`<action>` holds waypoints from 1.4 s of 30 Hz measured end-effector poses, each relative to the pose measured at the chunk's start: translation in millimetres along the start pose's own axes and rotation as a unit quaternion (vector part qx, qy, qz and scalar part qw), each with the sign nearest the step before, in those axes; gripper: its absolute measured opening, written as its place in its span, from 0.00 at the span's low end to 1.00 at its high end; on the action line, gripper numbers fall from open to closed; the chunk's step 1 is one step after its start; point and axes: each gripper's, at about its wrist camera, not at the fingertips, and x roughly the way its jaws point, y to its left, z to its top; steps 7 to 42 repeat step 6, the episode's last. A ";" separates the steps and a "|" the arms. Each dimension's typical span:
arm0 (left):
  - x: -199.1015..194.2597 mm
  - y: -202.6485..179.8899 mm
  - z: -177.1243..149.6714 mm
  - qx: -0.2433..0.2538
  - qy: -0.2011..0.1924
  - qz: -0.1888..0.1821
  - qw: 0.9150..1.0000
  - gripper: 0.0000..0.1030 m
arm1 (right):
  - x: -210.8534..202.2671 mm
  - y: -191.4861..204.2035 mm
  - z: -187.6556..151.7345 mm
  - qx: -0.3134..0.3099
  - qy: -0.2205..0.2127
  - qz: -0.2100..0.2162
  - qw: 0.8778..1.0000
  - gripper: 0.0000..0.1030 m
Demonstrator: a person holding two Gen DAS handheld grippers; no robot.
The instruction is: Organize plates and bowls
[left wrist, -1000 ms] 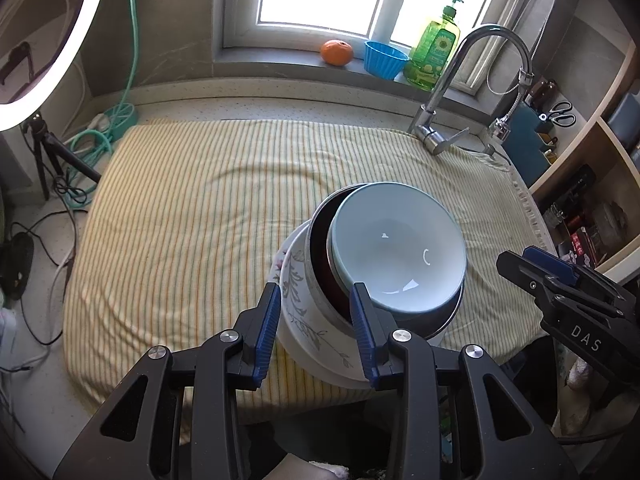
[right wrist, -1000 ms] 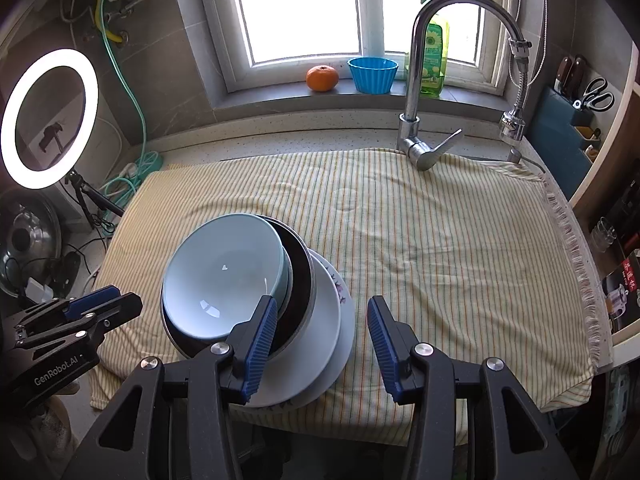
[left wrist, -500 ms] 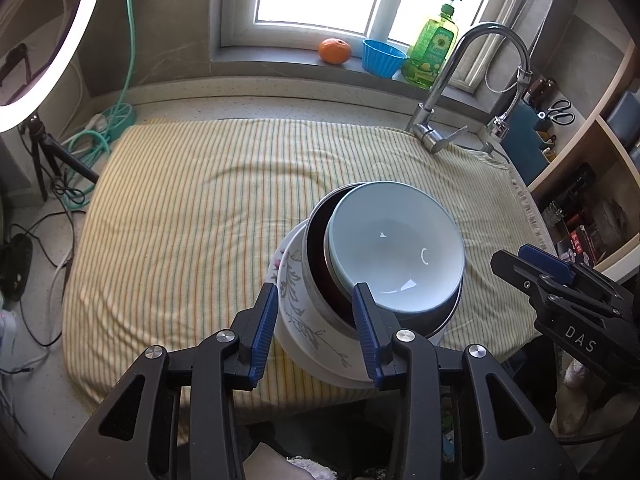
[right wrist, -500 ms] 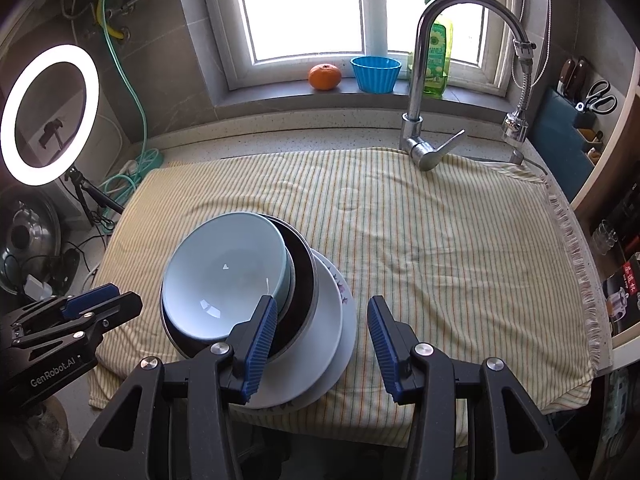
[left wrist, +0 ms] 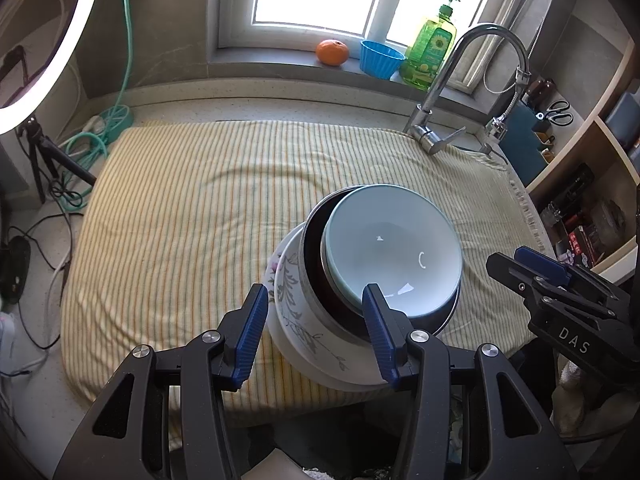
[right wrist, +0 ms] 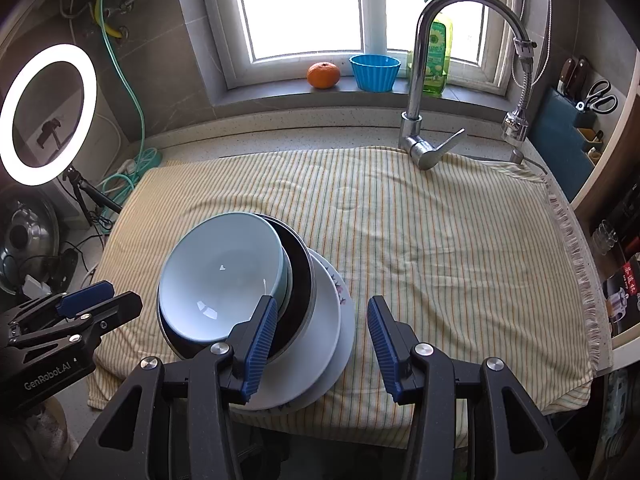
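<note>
A stack of dishes stands on the striped cloth [left wrist: 192,208] near its front edge. A pale blue bowl [left wrist: 392,248] sits on top, inside a dark metal-rimmed bowl [left wrist: 316,280], on a white floral bowl [left wrist: 296,312] and a white plate [right wrist: 346,328]. The blue bowl also shows in the right wrist view [right wrist: 224,268]. My left gripper [left wrist: 314,334] is open and empty, just in front of the stack's left side. My right gripper [right wrist: 320,344] is open and empty, in front of the stack's right side.
A faucet [right wrist: 424,80] stands at the back right of the cloth. An orange [right wrist: 323,75], a blue cup [right wrist: 375,72] and a soap bottle [left wrist: 430,52] sit on the windowsill. A ring light [right wrist: 48,112] and cables are at the left. Shelves [left wrist: 580,168] are at the right.
Both grippers have stayed open and nearly still; the left view has shifted slightly. The stack has not moved.
</note>
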 end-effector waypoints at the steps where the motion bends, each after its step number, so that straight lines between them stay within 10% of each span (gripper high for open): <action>1: 0.2 0.6 0.5 -0.001 0.000 0.001 1.000 0.46 | 1.0 -0.6 0.6 -0.001 0.001 0.001 1.000 0.42; 42: 0.6 2.5 1.8 -0.001 -0.001 0.004 1.000 0.46 | 4.2 0.0 1.9 -0.002 0.005 0.001 1.000 0.42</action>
